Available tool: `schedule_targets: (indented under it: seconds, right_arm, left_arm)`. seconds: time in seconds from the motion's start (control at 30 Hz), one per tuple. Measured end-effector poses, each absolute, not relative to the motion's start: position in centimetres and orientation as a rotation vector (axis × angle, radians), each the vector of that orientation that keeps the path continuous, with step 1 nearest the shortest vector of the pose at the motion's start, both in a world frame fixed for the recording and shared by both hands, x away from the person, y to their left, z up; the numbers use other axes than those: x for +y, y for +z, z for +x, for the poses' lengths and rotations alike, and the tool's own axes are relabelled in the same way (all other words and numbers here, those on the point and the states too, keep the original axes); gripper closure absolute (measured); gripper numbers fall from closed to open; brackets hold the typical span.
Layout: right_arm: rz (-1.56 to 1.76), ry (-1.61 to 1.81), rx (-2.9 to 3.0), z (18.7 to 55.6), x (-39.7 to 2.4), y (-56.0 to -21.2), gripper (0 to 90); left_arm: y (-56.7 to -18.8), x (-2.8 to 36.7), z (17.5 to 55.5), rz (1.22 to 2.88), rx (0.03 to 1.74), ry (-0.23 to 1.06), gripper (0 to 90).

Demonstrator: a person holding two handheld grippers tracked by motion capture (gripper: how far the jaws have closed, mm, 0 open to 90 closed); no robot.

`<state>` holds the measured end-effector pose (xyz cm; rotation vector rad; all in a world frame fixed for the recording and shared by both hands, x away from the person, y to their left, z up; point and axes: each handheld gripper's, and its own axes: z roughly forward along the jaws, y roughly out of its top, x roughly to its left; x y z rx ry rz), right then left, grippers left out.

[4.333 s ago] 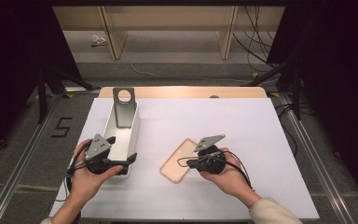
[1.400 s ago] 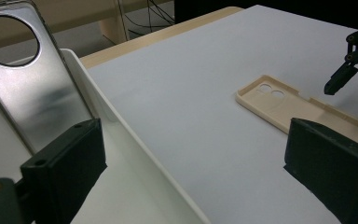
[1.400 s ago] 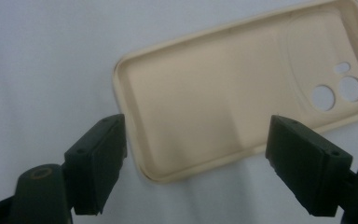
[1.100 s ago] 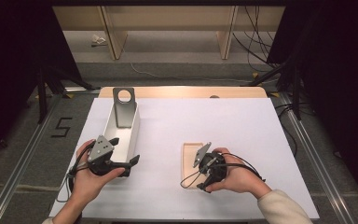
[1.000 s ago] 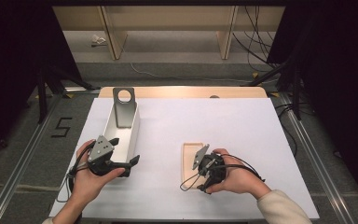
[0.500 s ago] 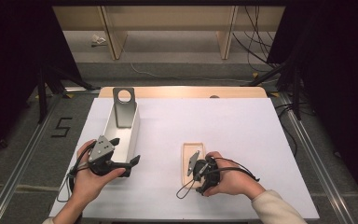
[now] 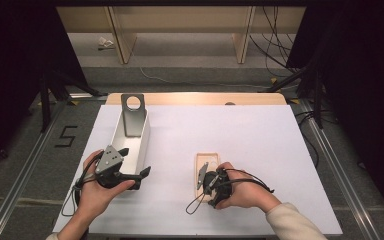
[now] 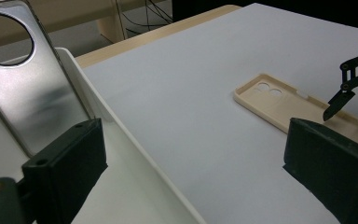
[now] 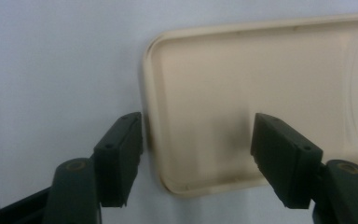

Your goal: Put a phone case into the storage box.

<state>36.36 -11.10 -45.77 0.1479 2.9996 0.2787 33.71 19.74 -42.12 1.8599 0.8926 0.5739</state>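
The cream-coloured plastic phone case [image 7: 205, 167] lies flat and hollow side up on the white surface [image 7: 240, 130], and everything here sits around it. Nearest the person, at the case's near end, the right gripper [image 9: 196, 161] points down over it; its jaws have just been closing and now straddle the case's end wall, one outside against the rim, the other over the hollow floor, the pads not yet pinching. To the left of the case, well apart from it, the left gripper [image 7: 130, 165] hovers over the near end of a long white plastic tray [image 7: 142, 142], its jaws spread wide with nothing between them. Farther left and beyond the case, a silver metal plate with a round hole [image 8: 25, 79] leans upright in the tray's far end.
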Motion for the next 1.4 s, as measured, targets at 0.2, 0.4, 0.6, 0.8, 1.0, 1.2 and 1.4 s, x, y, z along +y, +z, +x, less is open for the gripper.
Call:
schedule_targets:
  seconds: [0.2,0.4,0.6,0.8,1.0,1.2,1.4]
  right_arm:
    - [0.079,0.251,3.026,36.0,-10.7,-45.6,52.3]
    - [0.026,0.234,3.044,35.6,-10.5,-45.5,63.7]
    - [0.009,0.222,3.027,35.3,-10.2,-45.5,71.0]
    - [-0.005,0.225,3.02,35.2,-10.2,-45.5,75.6]
    - [0.0,0.203,3.028,34.9,-10.1,-45.4,82.1]
    - [-0.014,0.207,3.029,34.7,-10.0,-45.4,86.0]
    - [-0.004,0.214,3.036,34.7,-10.1,-45.4,86.9]
  left_arm:
    - [-42.2,19.7,33.7,1.864,0.89,0.574,5.2]
    - [-42.3,19.5,33.7,1.869,0.887,0.571,5.2]
    - [-42.3,19.5,33.7,1.868,0.884,0.57,5.4]
    - [-42.2,19.6,33.7,1.866,0.883,0.57,5.6]
    - [-42.2,19.5,33.6,1.866,0.88,0.568,5.8]
    - [-42.2,19.5,33.6,1.867,0.877,0.567,6.0]
    - [-42.2,19.5,33.6,1.867,0.878,0.567,6.2]
